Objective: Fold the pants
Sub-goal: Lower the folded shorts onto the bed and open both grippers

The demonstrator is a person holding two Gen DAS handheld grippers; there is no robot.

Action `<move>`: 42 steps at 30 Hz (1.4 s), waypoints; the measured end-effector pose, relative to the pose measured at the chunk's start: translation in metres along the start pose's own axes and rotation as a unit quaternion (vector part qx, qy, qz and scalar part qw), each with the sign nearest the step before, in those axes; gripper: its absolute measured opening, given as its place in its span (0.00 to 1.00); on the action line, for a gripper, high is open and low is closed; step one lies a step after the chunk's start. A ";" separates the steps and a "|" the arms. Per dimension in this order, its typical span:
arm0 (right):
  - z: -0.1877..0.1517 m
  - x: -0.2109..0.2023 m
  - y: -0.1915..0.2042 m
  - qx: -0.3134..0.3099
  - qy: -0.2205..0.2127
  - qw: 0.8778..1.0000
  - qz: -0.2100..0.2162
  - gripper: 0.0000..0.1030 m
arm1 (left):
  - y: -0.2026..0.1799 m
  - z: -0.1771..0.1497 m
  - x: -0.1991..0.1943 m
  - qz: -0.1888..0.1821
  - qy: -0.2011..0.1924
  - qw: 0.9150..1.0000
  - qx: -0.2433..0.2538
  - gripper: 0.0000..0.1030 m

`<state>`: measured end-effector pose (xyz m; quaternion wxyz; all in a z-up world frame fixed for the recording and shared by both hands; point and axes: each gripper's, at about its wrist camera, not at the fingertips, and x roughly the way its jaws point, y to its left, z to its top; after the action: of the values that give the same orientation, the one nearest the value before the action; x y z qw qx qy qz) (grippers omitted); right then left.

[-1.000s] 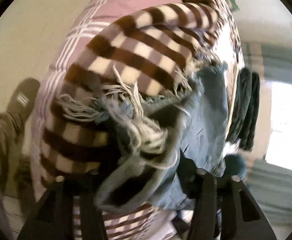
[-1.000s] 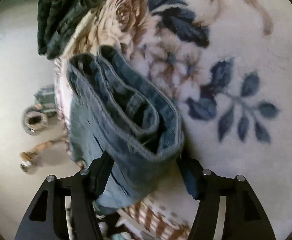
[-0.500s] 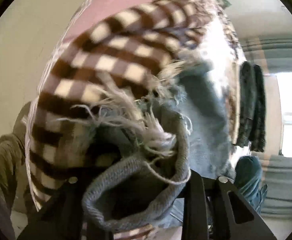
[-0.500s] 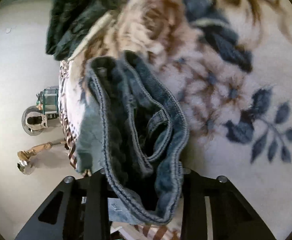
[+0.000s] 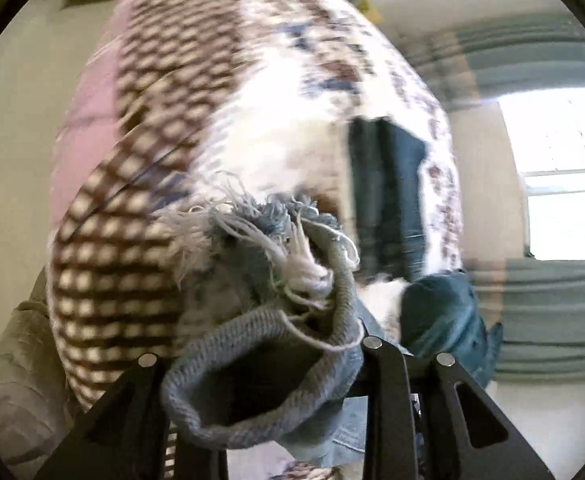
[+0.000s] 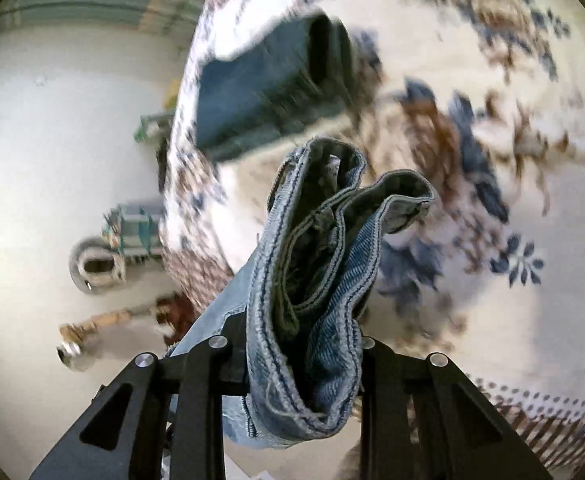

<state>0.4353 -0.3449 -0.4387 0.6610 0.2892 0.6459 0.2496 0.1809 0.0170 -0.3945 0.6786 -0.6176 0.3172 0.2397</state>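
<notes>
Frayed hem of the jeans is clamped in the left gripper jaws; only the right view shows the waistband pinched by the right gripper. Floral blanket on the bed beneath, everything blurred.

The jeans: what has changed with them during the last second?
Both ends of the jeans rose off the flowered blanket and now hang bunched in the air. The left hand-held gripper and right hand-held gripper stay clamped on them. The dark folded clothes did not move.
</notes>
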 end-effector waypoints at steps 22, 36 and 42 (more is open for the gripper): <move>0.204 0.144 0.052 0.130 -0.217 0.966 0.046 0.27 | -0.269 0.258 0.268 -0.082 0.122 0.960 0.239 0.24; 0.195 0.158 0.026 0.118 -0.190 0.972 -0.069 0.52 | -0.211 0.256 0.318 -0.013 0.196 0.937 0.288 0.40; 0.180 0.136 0.051 0.087 -0.194 0.961 -0.174 0.68 | -0.220 0.265 0.290 0.074 0.150 0.917 0.362 0.82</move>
<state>0.6230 -0.2241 -0.4992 0.7792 0.2718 0.5647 0.0126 0.5724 0.2334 -0.4450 0.7805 -0.3333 0.5251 0.0633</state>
